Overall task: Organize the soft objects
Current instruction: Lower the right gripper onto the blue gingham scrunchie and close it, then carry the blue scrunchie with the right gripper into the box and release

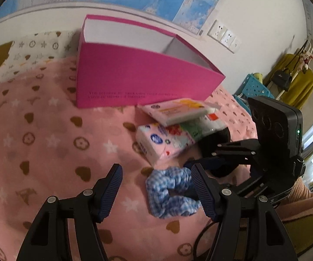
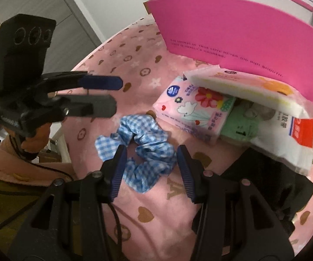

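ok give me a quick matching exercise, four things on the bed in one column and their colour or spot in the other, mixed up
Things:
1. box
2. scrunchie
3. blanket
4. flat tissue pack

Descriptions:
A. blue and white check
B. pink, with brown hearts and white stars
C. open-topped, bright magenta outside
D. leaning on the other packs, beside the box

Pairs: 1-C, 2-A, 3-B, 4-D

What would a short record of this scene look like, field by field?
surface: pink patterned blanket
container: open magenta box, upright on the blanket
loose item: blue gingham scrunchie
pile: tissue packs stacked beside the box, one leaning on it
dark item: black cloth partly under the packs
left gripper: jaws open, empty
right gripper: jaws open, above the scrunchie, nothing gripped
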`<state>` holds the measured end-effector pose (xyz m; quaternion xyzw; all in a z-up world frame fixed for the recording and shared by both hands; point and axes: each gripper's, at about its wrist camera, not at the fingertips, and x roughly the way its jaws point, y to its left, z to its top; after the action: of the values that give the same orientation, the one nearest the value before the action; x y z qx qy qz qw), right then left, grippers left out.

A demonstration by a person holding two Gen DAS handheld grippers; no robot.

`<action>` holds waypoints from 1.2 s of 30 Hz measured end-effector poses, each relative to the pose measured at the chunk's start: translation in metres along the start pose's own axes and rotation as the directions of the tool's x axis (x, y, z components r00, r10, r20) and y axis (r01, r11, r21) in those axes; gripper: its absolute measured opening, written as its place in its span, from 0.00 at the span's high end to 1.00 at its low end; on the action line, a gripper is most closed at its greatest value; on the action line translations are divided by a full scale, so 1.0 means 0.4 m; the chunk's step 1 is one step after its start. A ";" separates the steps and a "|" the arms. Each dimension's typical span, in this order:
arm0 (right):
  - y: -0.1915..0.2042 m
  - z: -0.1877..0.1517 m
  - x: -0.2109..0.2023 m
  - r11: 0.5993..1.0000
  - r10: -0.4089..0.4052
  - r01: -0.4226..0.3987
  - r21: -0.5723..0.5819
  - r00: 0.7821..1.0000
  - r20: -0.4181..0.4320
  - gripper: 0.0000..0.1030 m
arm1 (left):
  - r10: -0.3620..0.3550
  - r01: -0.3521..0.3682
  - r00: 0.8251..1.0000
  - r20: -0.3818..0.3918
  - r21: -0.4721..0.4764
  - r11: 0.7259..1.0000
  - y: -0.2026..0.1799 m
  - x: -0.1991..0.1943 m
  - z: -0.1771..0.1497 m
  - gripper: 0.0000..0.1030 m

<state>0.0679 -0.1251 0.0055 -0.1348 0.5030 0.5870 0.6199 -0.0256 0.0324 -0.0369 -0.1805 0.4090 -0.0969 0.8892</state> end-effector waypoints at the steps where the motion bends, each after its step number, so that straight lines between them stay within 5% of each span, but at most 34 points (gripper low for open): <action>1: 0.001 0.002 0.007 1.000 -0.007 0.007 -0.004 1.000 -0.001 0.55 | -0.004 0.004 1.000 -0.006 -0.003 1.000 0.001 0.002 -0.006 0.35; 5: 0.011 -0.005 0.012 0.998 -0.040 0.040 -0.041 0.999 0.010 0.78 | -0.017 0.017 0.999 -0.027 -0.015 1.000 0.004 0.012 -0.018 0.35; 8: 0.009 -0.005 0.005 0.998 -0.045 0.046 -0.042 0.999 0.020 0.87 | -0.048 0.047 0.998 -0.038 -0.026 0.999 0.009 0.016 -0.021 0.35; 17: 0.015 -0.002 -0.093 0.999 0.002 0.005 -0.053 0.990 0.141 0.89 | -0.162 0.159 0.984 -0.069 -0.042 0.986 -0.009 0.035 -0.024 0.35; 24: 0.014 0.018 -0.173 0.998 -0.012 0.028 -0.065 0.972 0.235 0.89 | -0.213 0.213 0.977 -0.011 0.043 0.976 -0.067 0.010 0.022 0.42; 31: 0.002 0.058 -0.264 0.993 -0.065 0.092 -0.067 0.941 0.332 0.89 | -0.227 0.220 0.973 0.049 0.115 0.969 -0.104 -0.005 0.114 0.56; 36: -0.019 0.090 -0.312 0.989 -0.103 0.136 -0.061 0.917 0.385 0.89 | -0.214 0.197 0.972 0.094 0.158 0.968 -0.120 -0.008 0.200 0.57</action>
<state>0.1156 -0.1741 0.1163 -0.0756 0.3381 0.5842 0.7339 0.0320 0.0086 0.0325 -0.1608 0.3300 -0.2086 0.9065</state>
